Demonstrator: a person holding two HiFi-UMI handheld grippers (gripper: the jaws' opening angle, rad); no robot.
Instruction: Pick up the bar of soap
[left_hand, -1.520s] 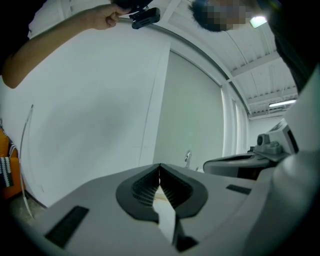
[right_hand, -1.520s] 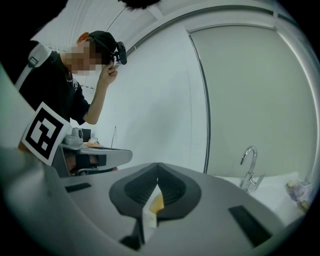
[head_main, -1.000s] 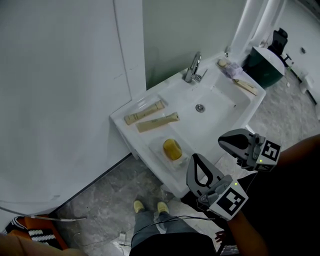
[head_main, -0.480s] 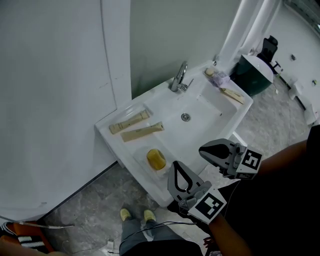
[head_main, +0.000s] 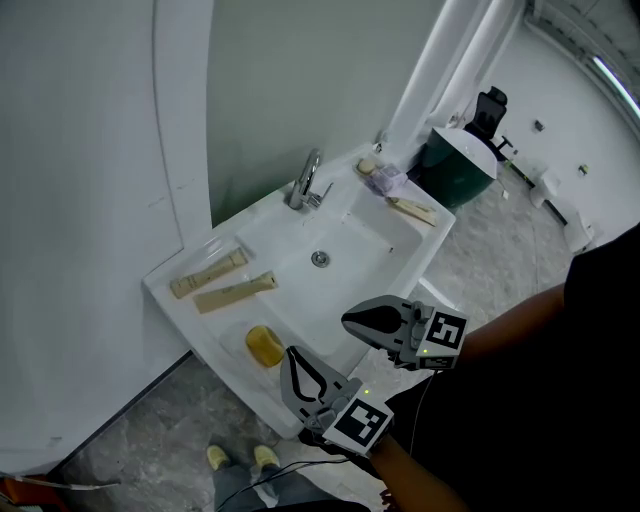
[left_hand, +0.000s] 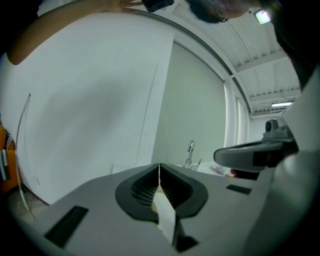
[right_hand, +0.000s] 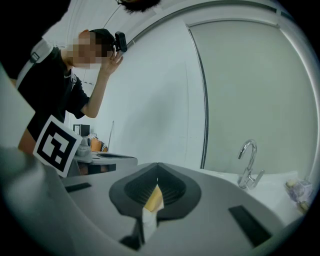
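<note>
The yellow bar of soap (head_main: 264, 345) lies in a clear dish on the front left corner of the white sink (head_main: 375, 240). My left gripper (head_main: 289, 352) hangs just to the right of the soap at the sink's front edge, jaws shut, nothing in them. My right gripper (head_main: 346, 322) is further right, over the front rim, with its jaws also together and empty. In the right gripper view the soap (right_hand: 154, 197) shows as a yellow patch beyond the closed right gripper (right_hand: 158, 176). The left gripper (left_hand: 159, 165) in its own view points at the wall and faucet (left_hand: 190, 154).
Two tan packets (head_main: 207, 273) (head_main: 235, 290) lie on the sink's left ledge. The faucet (head_main: 305, 180) stands at the back, small toiletries (head_main: 383, 178) at the far right corner. A dark green bin (head_main: 455, 165) is beyond the sink. A person (right_hand: 75, 85) stands at the left.
The head view has swung, so the sink sits lower and further left in the picture. My left gripper has sunk and come nearer the soap. Both jaws stay shut.
</note>
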